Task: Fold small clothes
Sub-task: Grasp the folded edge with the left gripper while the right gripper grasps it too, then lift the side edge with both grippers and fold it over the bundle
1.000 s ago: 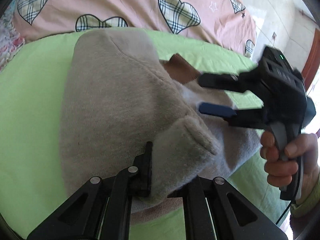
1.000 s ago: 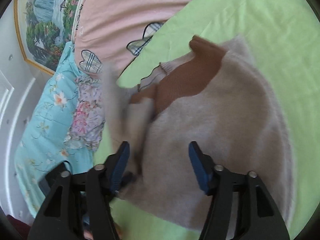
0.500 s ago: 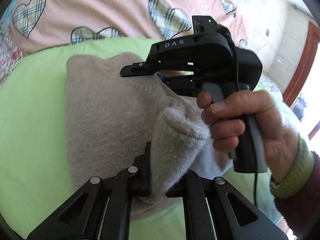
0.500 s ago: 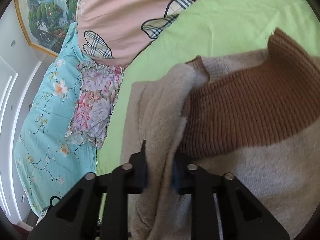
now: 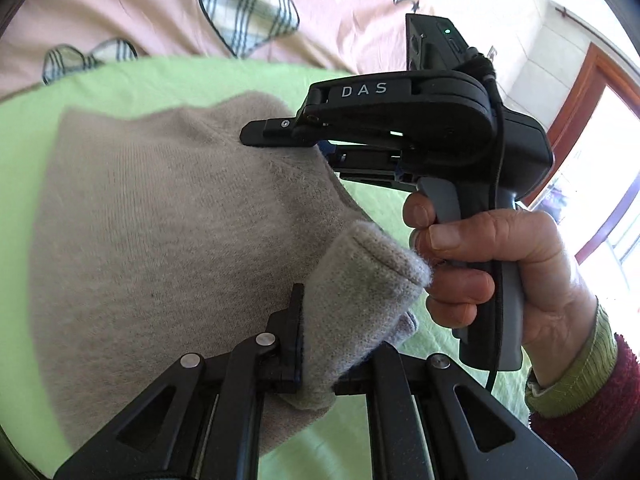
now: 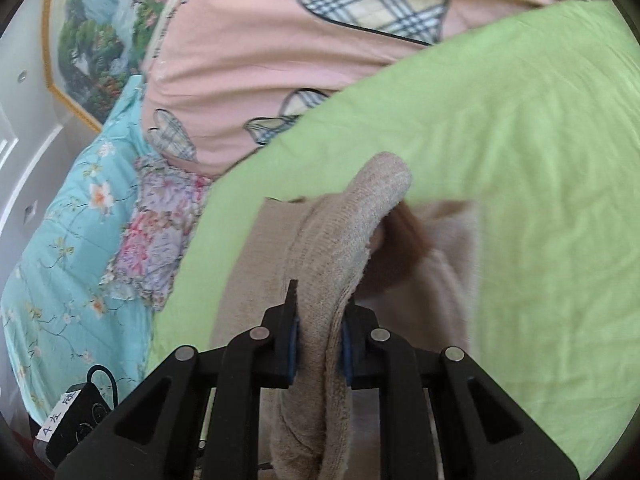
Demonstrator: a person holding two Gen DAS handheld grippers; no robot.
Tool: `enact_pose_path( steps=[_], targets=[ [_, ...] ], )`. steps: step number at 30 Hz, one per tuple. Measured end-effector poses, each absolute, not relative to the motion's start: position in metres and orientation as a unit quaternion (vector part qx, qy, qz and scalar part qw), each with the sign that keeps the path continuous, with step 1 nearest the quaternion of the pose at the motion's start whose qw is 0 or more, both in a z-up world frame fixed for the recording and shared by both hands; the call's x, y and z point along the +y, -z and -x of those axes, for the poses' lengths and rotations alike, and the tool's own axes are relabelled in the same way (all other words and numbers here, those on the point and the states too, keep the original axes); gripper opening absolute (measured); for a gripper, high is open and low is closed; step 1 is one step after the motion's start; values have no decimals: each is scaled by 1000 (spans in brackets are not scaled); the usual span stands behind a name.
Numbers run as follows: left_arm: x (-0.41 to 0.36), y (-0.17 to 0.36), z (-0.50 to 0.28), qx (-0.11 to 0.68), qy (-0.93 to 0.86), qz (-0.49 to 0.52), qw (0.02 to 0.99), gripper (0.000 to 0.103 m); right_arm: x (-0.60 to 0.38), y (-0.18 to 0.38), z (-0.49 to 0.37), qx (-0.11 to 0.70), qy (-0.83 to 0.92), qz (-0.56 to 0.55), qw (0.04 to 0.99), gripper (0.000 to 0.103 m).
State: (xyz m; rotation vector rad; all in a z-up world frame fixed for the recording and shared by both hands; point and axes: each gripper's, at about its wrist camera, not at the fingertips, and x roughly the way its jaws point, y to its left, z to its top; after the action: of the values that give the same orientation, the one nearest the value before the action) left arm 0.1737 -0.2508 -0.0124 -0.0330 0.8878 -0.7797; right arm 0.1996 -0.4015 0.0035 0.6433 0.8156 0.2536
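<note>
A small beige knit sweater (image 5: pixel 160 232) with a brown part (image 6: pixel 404 236) lies on a green sheet (image 5: pixel 24 128). My left gripper (image 5: pixel 320 344) is shut on a thick beige fold of it (image 5: pixel 360 280) at the near edge. My right gripper (image 6: pixel 318 346) is shut on another beige fold (image 6: pixel 340 240) that stands up between its fingers. In the left wrist view the right gripper's black body (image 5: pixel 400 120) is held by a hand (image 5: pixel 480 264) over the sweater's right side; its fingertips are hidden behind the cloth.
A pink quilt with plaid hearts (image 6: pixel 320 40) lies beyond the green sheet (image 6: pixel 520 160). A blue floral cover (image 6: pixel 72 240) and a flowered pillow (image 6: pixel 156 236) are at the left. A framed picture (image 6: pixel 100 40) hangs on the wall. A doorway (image 5: pixel 592 128) is at the right.
My right gripper went from open to shut on a beige fold and lifted it; the brown part is now mostly hidden. My left gripper stayed shut on its fold.
</note>
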Motion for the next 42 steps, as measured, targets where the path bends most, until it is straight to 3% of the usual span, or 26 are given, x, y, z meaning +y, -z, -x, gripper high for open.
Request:
enact_pose_path(
  steps=[7,12,19,23,25,27,35,42],
  targets=[
    [-262,27,-184,434,351,15,829,8,-399,0,-205,400,-107,-239,878,18],
    [-269,31,-175,434,355,11,828,8,-410,17,-207,402,-97,-260,873,18],
    [-272,30,-170,441,367,-11,819,32,-410,20,-198,404,-78,-256,875,20],
    [-239,16,-152,441,380,9,813,49,-409,15,-188,407,-55,-249,877,34],
    [-220,6,-145,431,375,15,821,59,-406,11,-180,405,-46,-243,880,47],
    [-195,-3,-141,420,364,25,831,64,-405,9,-171,399,-47,-248,882,68],
    [-122,-6,-184,426,298,85,850,79,-405,17,-156,410,-57,-273,868,69],
    [-94,33,-227,480,304,164,807,80,-411,26,-160,418,-72,-302,854,70]
  ],
)
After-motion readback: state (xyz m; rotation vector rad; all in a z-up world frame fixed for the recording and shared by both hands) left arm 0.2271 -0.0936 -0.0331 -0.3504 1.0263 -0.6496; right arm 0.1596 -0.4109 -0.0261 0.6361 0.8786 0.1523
